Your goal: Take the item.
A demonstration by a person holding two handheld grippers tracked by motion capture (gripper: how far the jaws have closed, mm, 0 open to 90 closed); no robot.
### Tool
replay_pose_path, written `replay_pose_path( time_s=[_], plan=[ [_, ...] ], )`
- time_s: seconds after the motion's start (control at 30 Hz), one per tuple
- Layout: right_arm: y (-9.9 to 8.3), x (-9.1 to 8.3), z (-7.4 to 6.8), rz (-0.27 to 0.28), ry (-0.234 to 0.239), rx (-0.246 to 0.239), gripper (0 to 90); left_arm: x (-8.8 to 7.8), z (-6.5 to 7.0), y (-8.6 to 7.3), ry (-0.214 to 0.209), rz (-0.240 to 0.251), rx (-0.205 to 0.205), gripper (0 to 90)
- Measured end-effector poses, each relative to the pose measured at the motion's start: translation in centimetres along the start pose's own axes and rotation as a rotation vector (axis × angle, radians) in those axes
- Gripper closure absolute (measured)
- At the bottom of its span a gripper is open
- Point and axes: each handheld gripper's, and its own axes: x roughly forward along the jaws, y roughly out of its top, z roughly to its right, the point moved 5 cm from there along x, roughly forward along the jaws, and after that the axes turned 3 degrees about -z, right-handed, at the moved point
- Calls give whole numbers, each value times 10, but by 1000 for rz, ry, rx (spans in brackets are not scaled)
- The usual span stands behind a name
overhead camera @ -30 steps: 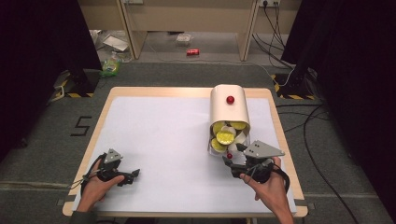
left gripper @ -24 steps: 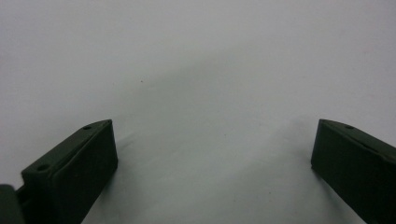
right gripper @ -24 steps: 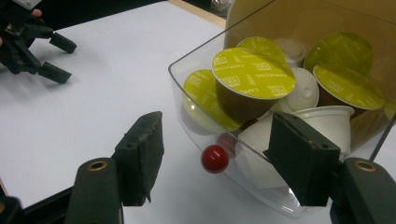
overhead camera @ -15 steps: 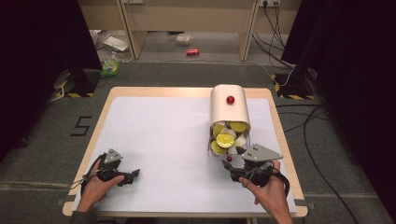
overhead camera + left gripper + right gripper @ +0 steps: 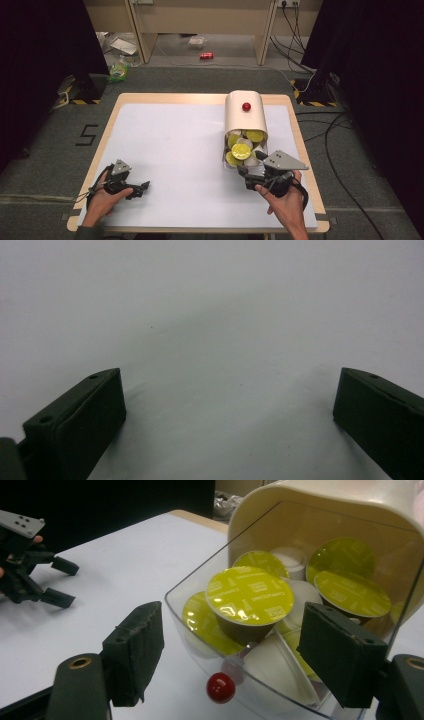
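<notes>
Jaws on my right gripper (image 5: pixel 232 650) have just been opening, released, w/ drawer (image 5: pixel 280 645) rim and red knob (image 5: pixel 221 687) between them. Left gripper (image 5: pixel 131 186) spread wide, bare table (image 5: pixel 210 315) ahead.

**Odds and ends around the table**

A white sheet (image 5: pixel 175 145) covers the table (image 5: pixel 200 98) under both grippers. Far beyond the right gripper (image 5: pixel 246 176), a red can (image 5: pixel 206 55) lies on the floor. A green packet (image 5: pixel 118 72) sits well ahead of the left gripper (image 5: pixel 144 186), with a taped 5 (image 5: pixel 87 134) off to its left. Cables (image 5: pixel 330 145) trail to the right of the right gripper.
</notes>
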Motion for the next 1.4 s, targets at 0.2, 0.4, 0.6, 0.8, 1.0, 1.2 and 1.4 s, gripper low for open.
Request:
replay_pose_path(
  time_s=[0.2, 0.4, 0.6, 0.8, 1.0, 1.2, 1.4],
  plan=[
    [2, 5, 5, 6, -31, 8, 262, 0, 0, 0, 1, 0, 0, 0],
    [5, 12, 6, 2, -33, 6, 262, 0, 0, 0, 0, 0, 0, 0],
    [12, 22, 4, 10, -22, 12, 263, 0, 0, 0, 0, 0, -1, 0],
    [15, 30, 7, -6, -30, 38, 271, 0, 0, 0, -1, 2, -3, 0],
    [15, 40, 6, -41, -45, 35, 286, 0, 0, 0, -1, 0, 0, 0],
    [13, 43, 7, -67, -56, 24, 338, 0, 0, 0, 0, 0, 0, 0],
    [13, 43, 8, -77, -54, 8, 378, 0, 0, 0, 0, 0, 0, 0]
  ],
)
